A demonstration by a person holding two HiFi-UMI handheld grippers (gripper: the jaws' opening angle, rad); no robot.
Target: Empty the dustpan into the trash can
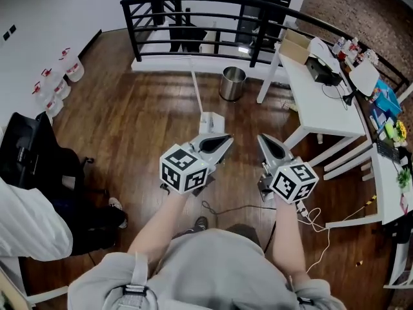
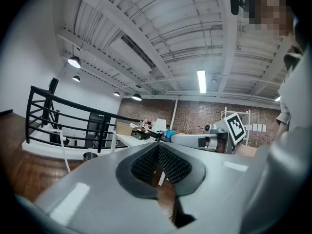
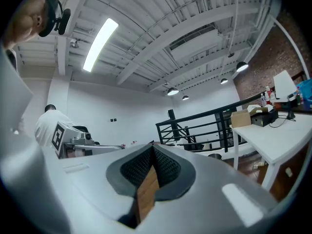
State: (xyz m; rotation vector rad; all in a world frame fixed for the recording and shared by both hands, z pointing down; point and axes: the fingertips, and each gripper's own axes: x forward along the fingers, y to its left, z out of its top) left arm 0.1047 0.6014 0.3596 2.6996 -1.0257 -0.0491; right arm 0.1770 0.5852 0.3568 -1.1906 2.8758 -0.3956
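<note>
Just ahead of the left gripper, the dustpan stands on the floor, with the trash can farther beyond. Both it and the right gripper have jaws pressed together, holding nothing.

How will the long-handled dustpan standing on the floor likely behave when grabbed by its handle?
Probably light: the dustpan looks like thin white plastic. Its slim handle stands tall over a small pan, so a sideways push may tip it. The smooth handle might twist between jaws.
</note>
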